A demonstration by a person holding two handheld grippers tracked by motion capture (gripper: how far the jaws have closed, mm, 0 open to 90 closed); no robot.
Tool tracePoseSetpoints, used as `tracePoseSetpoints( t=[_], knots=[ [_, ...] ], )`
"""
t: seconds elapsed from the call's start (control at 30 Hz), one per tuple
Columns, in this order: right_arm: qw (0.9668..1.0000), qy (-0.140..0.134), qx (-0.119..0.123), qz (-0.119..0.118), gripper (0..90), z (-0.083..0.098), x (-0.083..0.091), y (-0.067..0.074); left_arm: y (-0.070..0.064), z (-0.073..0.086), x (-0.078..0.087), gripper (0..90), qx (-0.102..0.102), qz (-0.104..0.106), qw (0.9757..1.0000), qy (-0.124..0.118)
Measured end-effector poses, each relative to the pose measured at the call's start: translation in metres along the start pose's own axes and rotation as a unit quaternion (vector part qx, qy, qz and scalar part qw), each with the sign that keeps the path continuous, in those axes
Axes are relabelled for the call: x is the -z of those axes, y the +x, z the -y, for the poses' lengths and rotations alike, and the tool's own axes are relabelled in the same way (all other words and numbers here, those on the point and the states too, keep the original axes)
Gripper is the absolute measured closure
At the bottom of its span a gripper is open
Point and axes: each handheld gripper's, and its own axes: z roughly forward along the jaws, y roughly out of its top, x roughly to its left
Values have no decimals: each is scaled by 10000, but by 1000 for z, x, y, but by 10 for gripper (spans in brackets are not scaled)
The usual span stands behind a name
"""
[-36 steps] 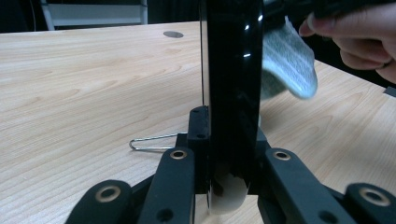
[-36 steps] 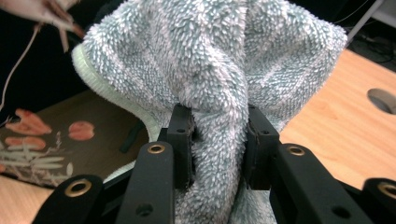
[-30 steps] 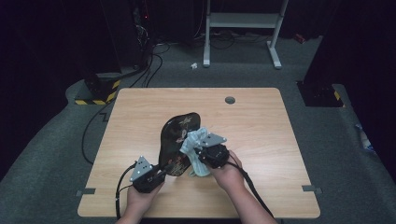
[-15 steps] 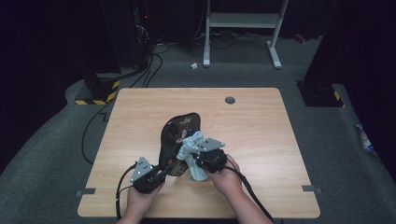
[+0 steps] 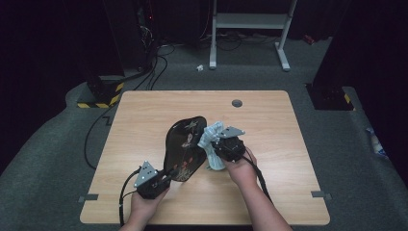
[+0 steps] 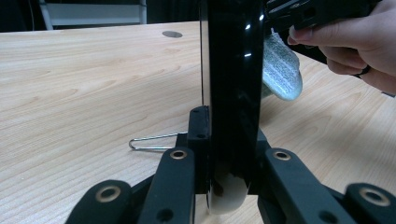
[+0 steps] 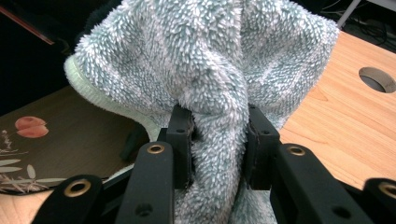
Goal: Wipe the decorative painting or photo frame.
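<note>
Left gripper (image 5: 164, 177): clamped on the near rim of the tray, one jaw on each face, as seen in the left gripper view.
Tray (image 5: 185, 144): black lacquered, flower pattern inside, tilted up on edge beyond the left jaws; nothing loose lying in it.
Cloth (image 5: 211, 139): fluffy pale blue-green, bunched, pinched between the right jaws, pressed against the tray's inner face.
Right gripper (image 7: 218, 140): closed tight on a fold of the cloth, just right of the tray.
Table (image 5: 269, 125): light wood, beneath both grippers.
</note>
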Motion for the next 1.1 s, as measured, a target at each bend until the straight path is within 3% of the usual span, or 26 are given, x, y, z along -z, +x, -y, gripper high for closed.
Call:
tracePoseSetpoints(
  t=[0.17,0.33,0.4,0.47,0.6,0.7,0.77,0.9,1.1],
  knots=[
    [9996,-25,208,-202,683,2,6,19,-1,0,-1,796,-14,-17,10000,7],
    [9958,-163,657,-609,683,6,17,63,-1,0,-1,797,7,-24,10000,3],
    [9947,-155,840,-568,683,6,18,73,-1,0,0,797,15,-22,10000,10],
    [9955,-149,798,-498,684,3,18,68,0,0,0,796,15,-15,10000,13],
    [9989,-117,353,-275,685,-3,7,32,-1,0,-1,795,13,-19,10000,25],
    [9997,-53,131,-179,685,-2,1,14,-1,0,-1,795,28,-5,10000,14],
    [9999,45,136,-78,685,0,-2,8,-1,0,-1,796,22,-2,10000,12],
    [9996,95,157,-197,685,7,-1,15,0,0,-1,798,56,-2,10000,-3],
    [9964,170,510,-650,684,22,2,52,0,0,-1,798,66,5,10000,-4]
  ],
)
